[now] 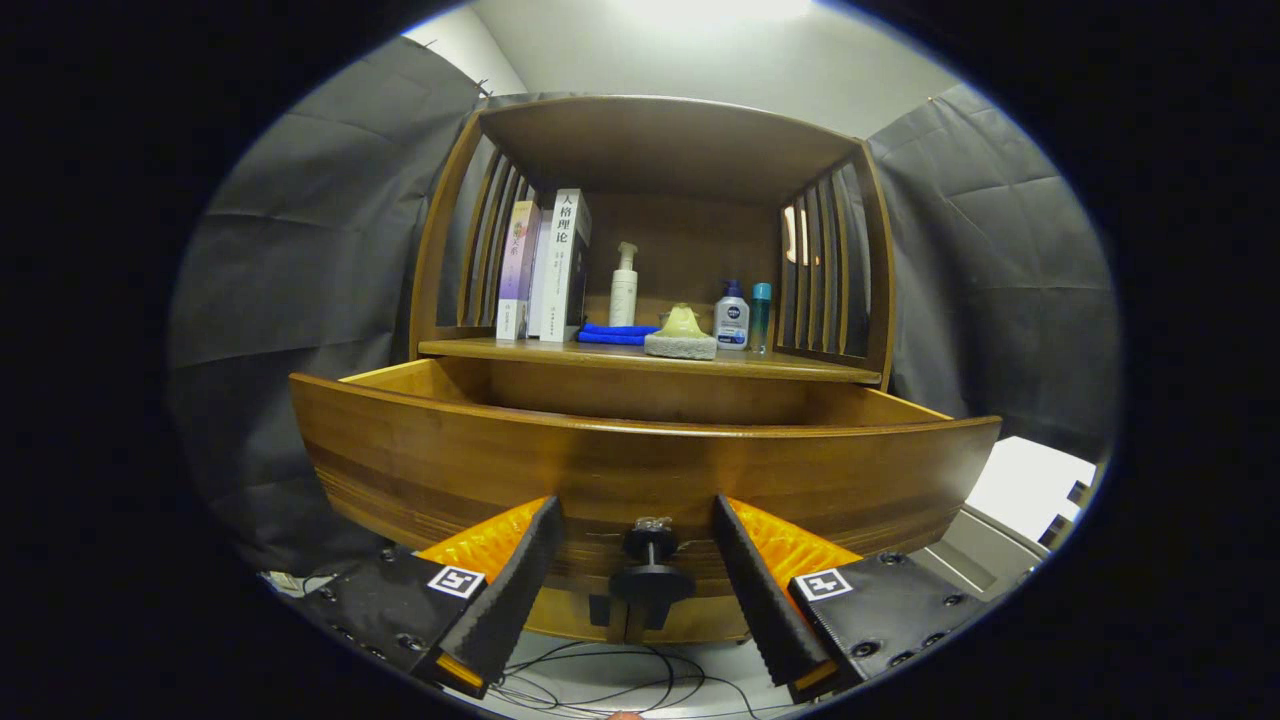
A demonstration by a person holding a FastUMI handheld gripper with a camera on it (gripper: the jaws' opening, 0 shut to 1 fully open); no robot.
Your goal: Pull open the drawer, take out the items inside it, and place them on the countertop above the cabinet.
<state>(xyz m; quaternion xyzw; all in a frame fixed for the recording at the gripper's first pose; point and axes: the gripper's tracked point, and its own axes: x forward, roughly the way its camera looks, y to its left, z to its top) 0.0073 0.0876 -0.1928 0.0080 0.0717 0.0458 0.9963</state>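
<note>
Gripper (638,520): fingers held wide apart, pressing on nothing, tips close to the drawer front
Knob (651,560): dark round pull, seen between the fingers, untouched by either
Drawer (640,460): brown wood with a banded grain, pulled well out from under the countertop; its inside is hidden behind the tall front
Countertop (790,365): above and behind the drawer, bare wood left along its front edge
Shelf items: books (545,265), pump bottle (624,285), blue cloth (615,334), sponge (681,346), two small bottles (742,316)
Cables (600,680): loose on the floor below the drawer
</note>
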